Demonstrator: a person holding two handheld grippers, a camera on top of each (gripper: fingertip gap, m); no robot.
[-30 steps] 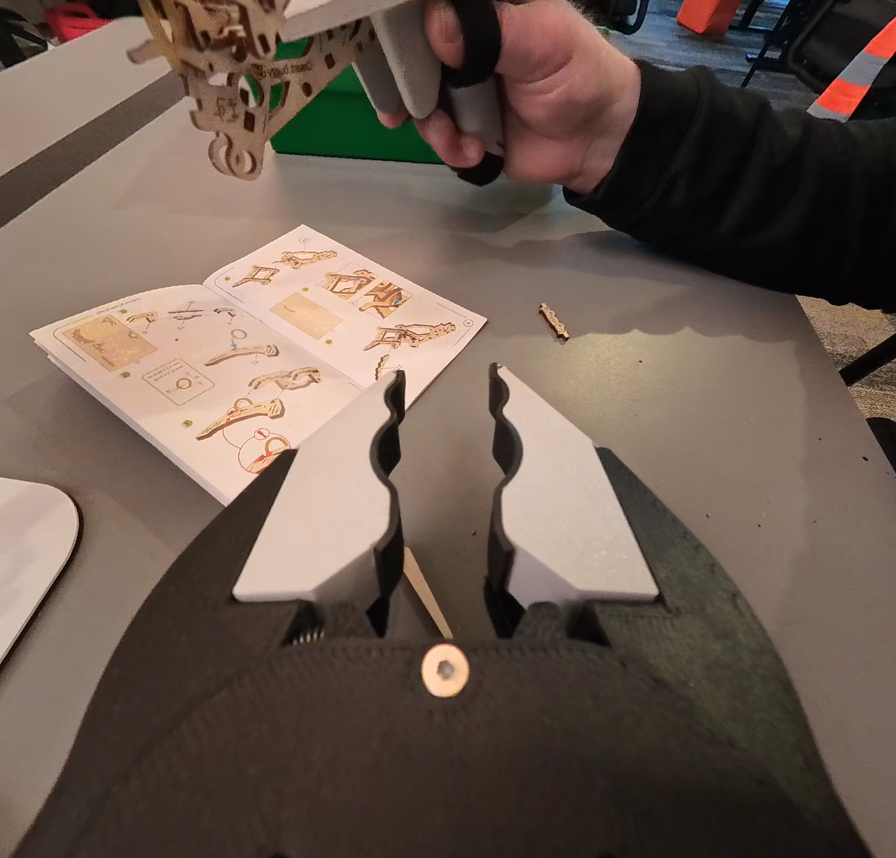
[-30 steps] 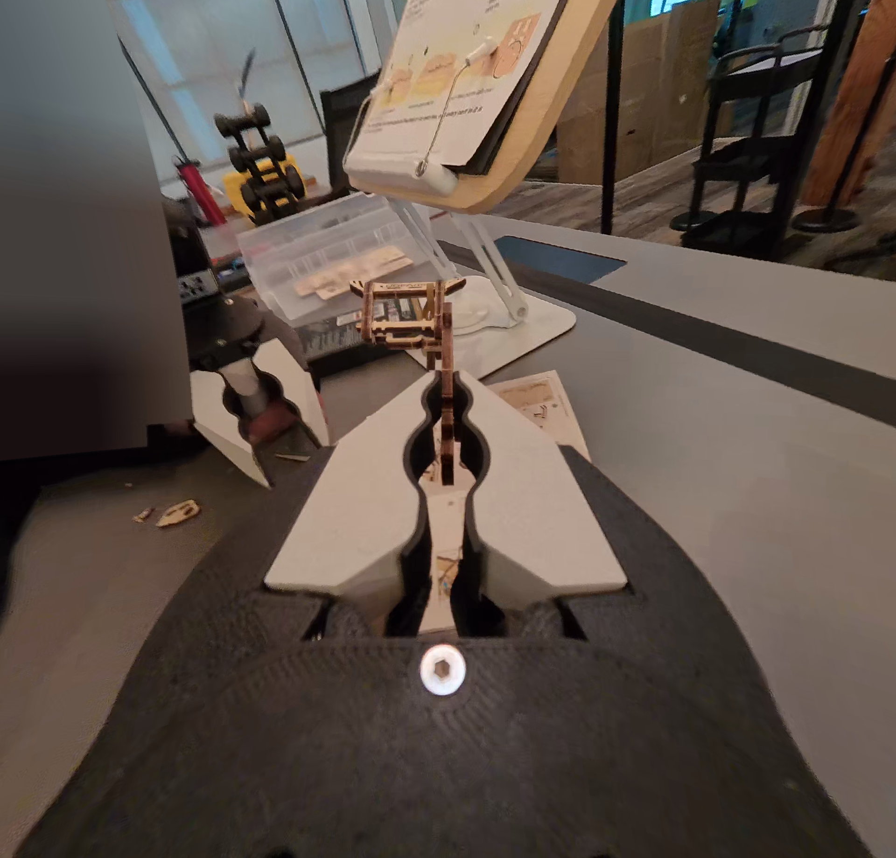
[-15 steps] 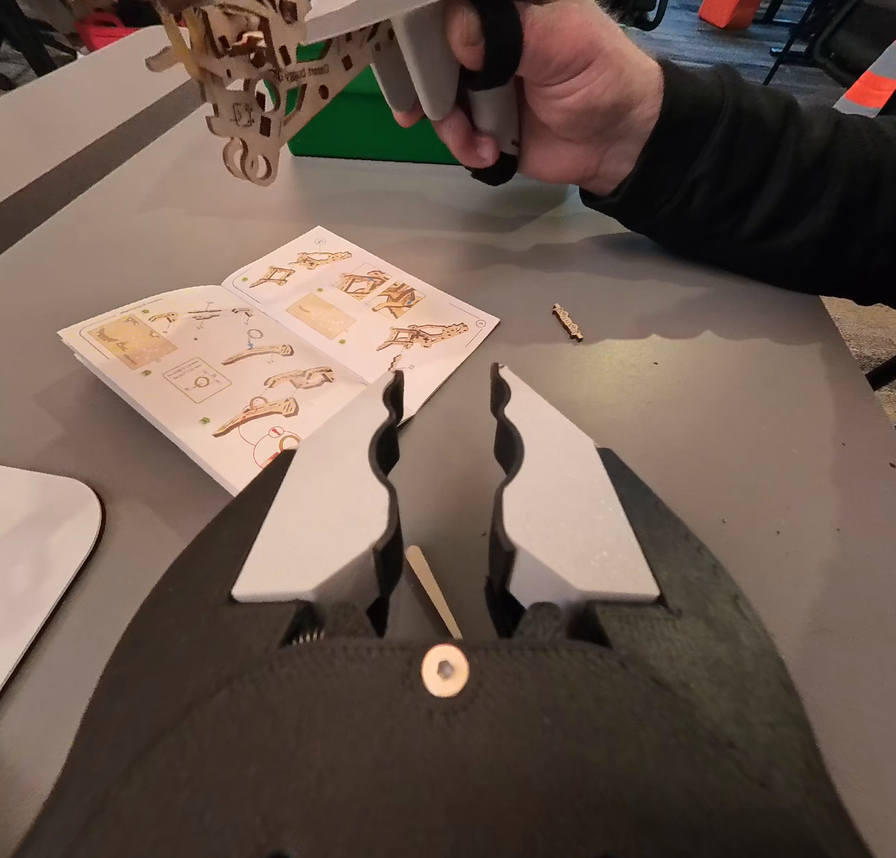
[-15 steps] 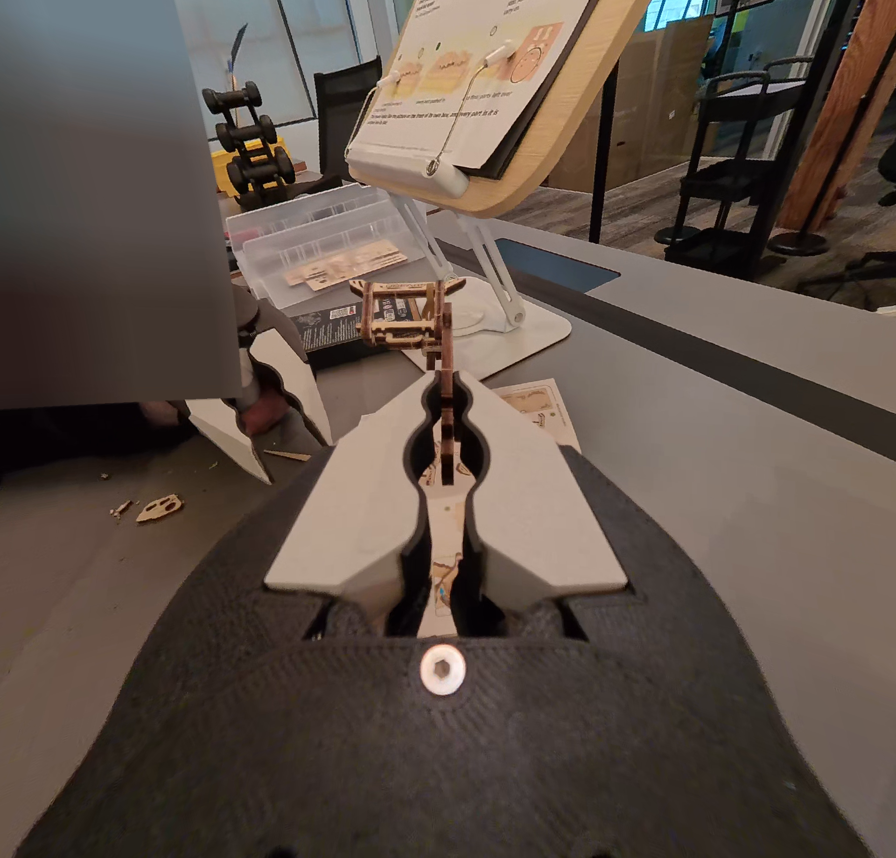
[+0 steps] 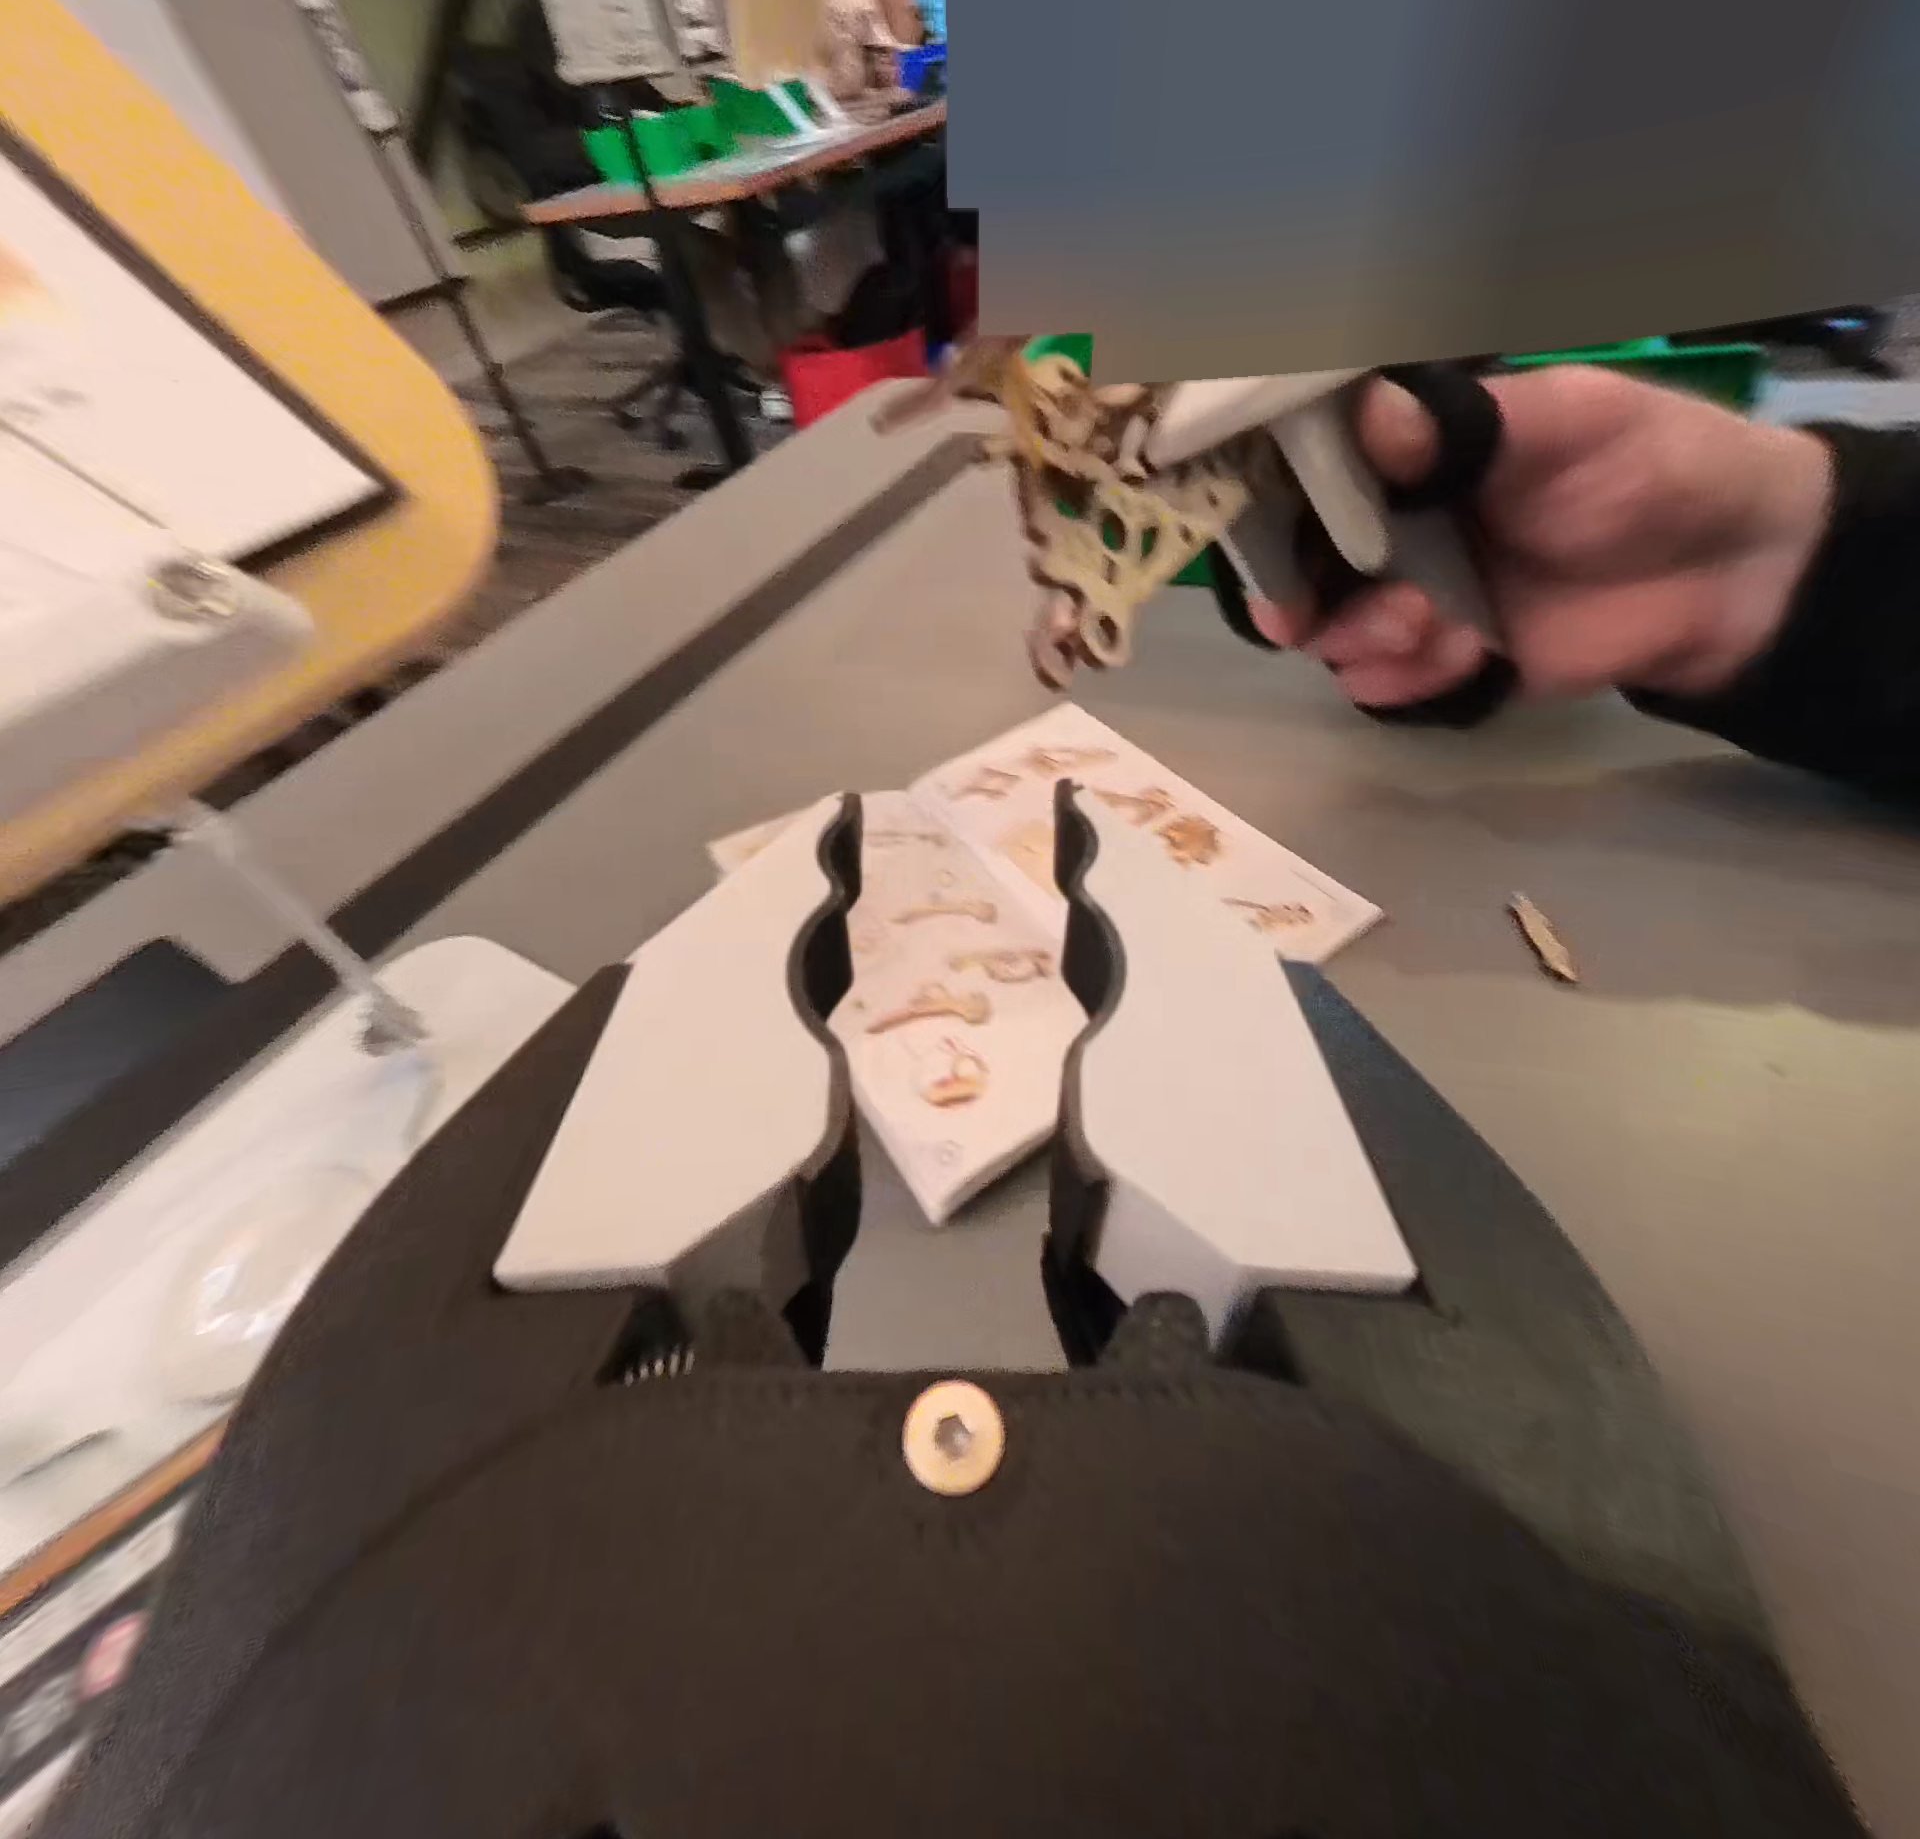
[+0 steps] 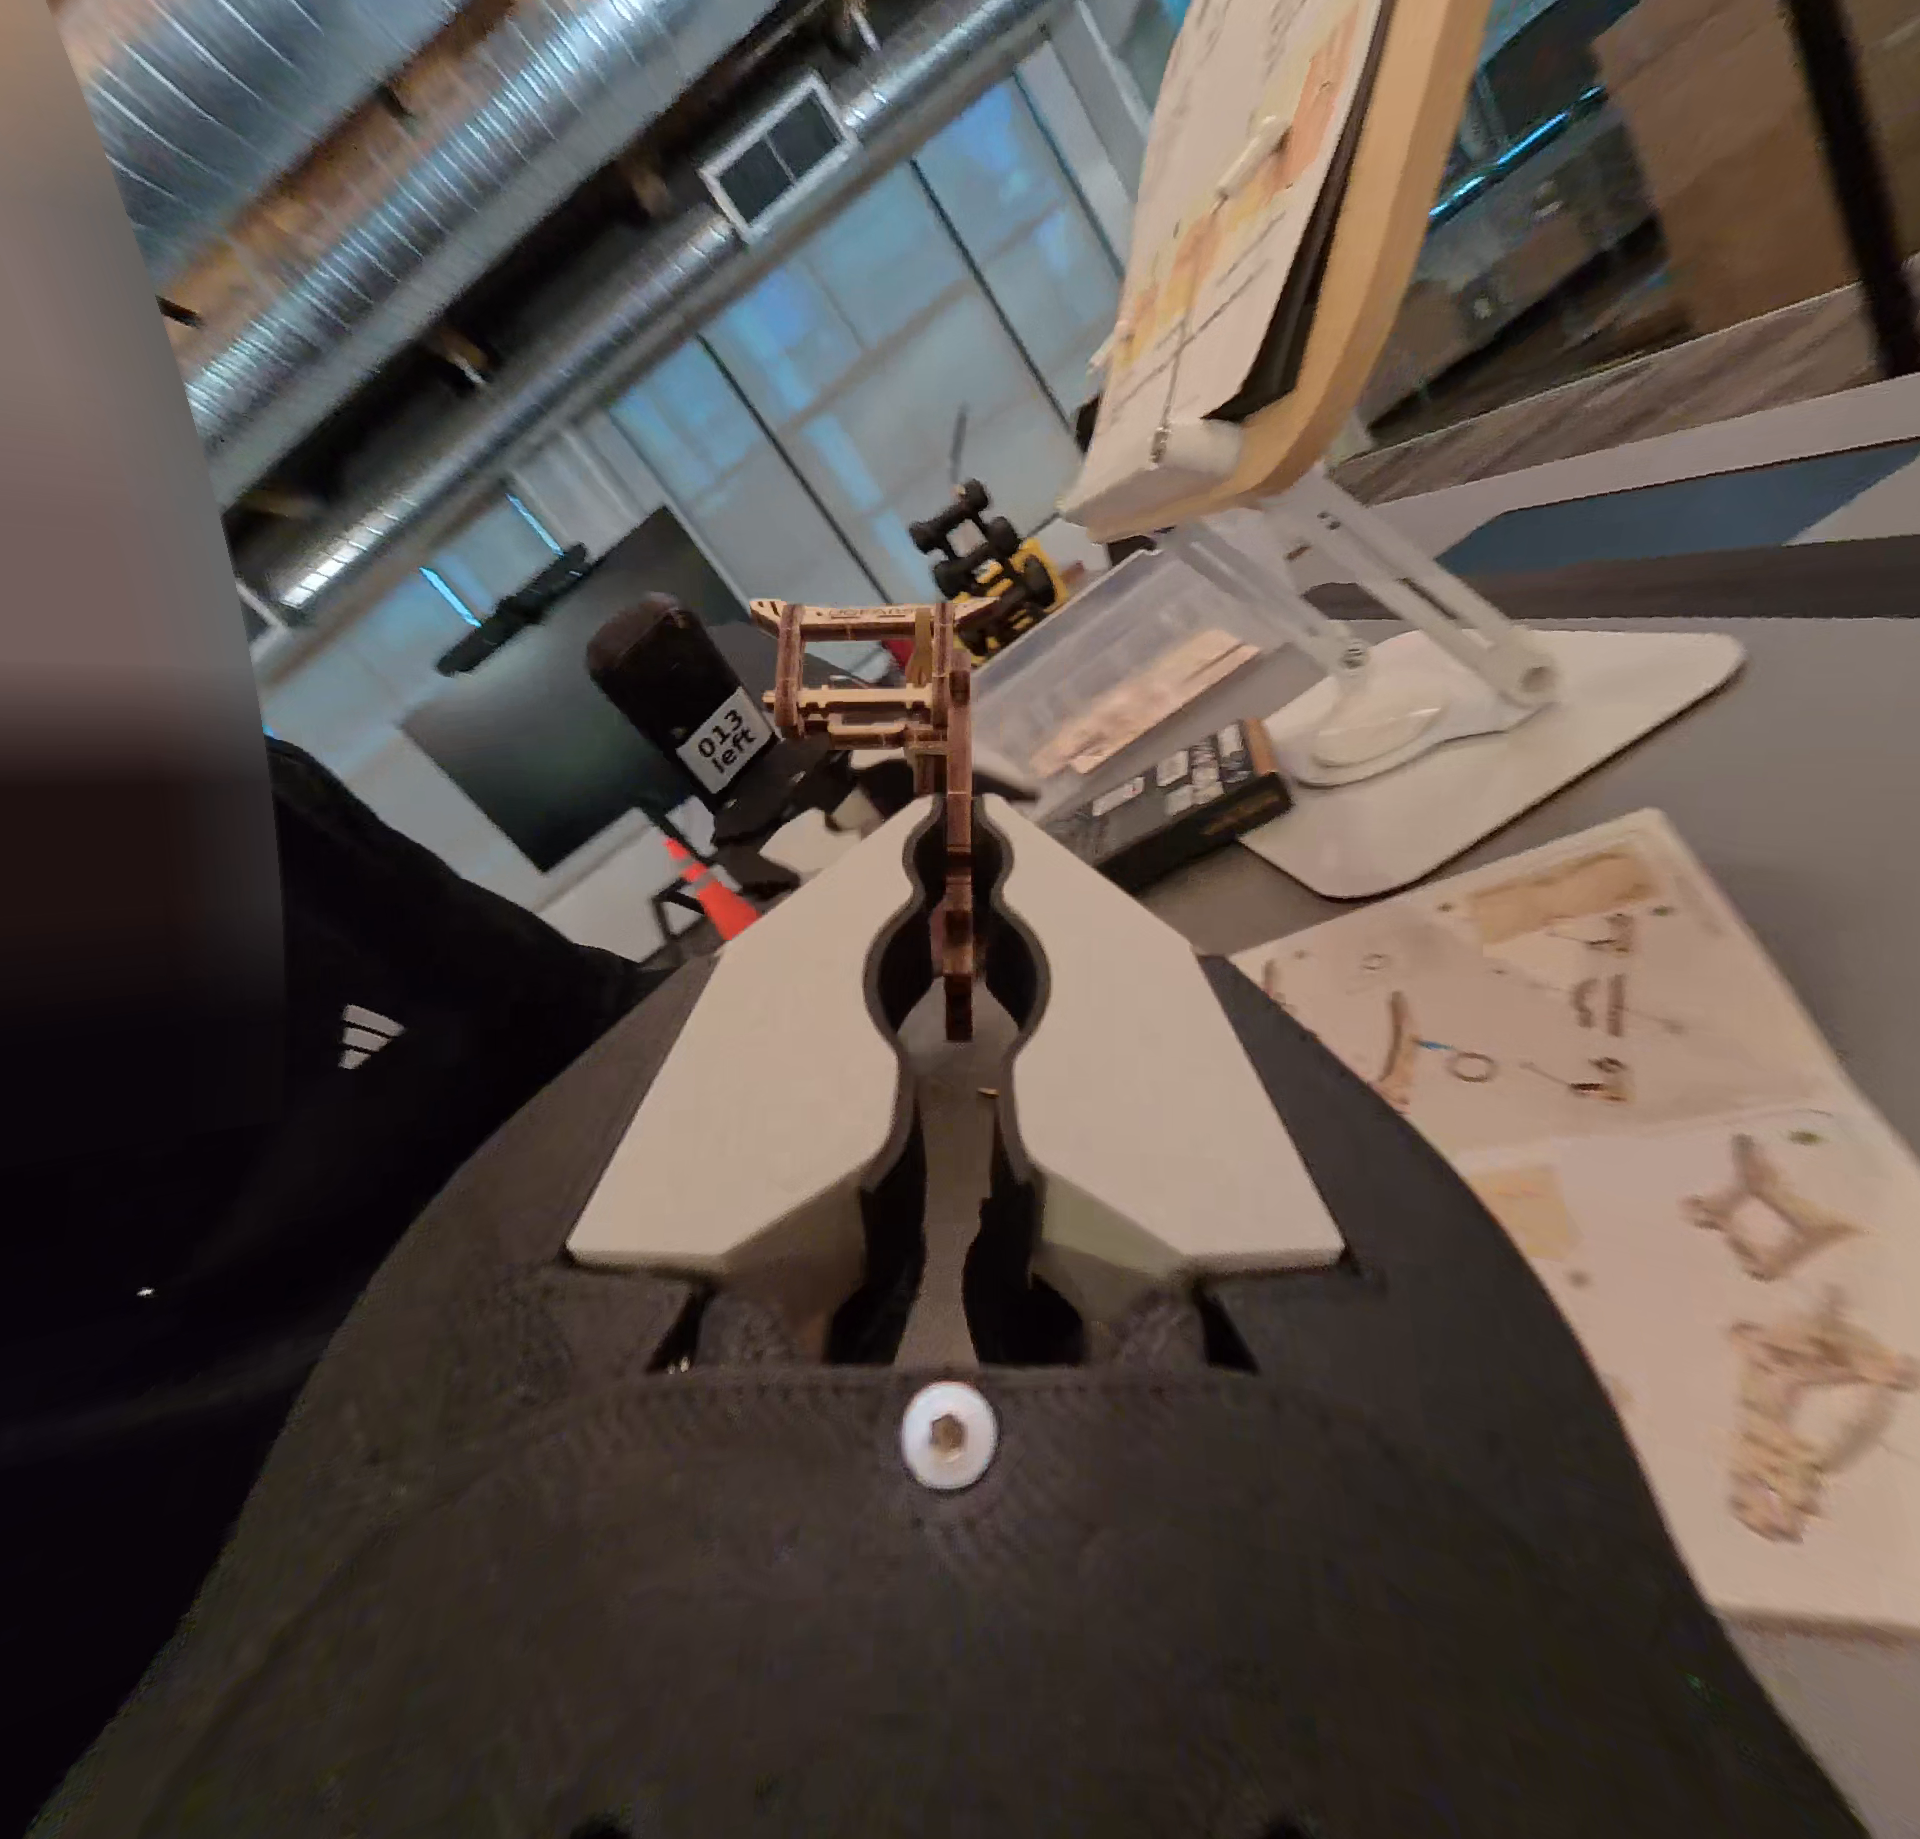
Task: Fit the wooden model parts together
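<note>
Wooden model (image 6: 940, 813) clamped edge-on in right tool (image 6: 954, 833), raised above bench (image 5: 1558, 1114); flat plate's long axis along the fingers, boxy framework past the tips, pointing forward. Left tool (image 5: 956, 823) gaping and empty over open instruction booklet (image 5: 956, 1010). Small loose wooden piece (image 5: 1545, 935) lying to the booklet's right.

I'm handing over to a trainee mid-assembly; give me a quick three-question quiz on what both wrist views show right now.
1. True or false: the left gripper holds a wooden part.
2. Multiple choice: the wooden model is A) lying on the table, B) clamped in the right gripper, C) resting on the book stand.
3. Fill in: below the left gripper's open fingers lies the open ____.

Key:
1. False; its jaws are apart with nothing between them.
2. B.
3. Instruction booklet, flat on the grey table; a small loose wooden piece lies beside it.
</note>
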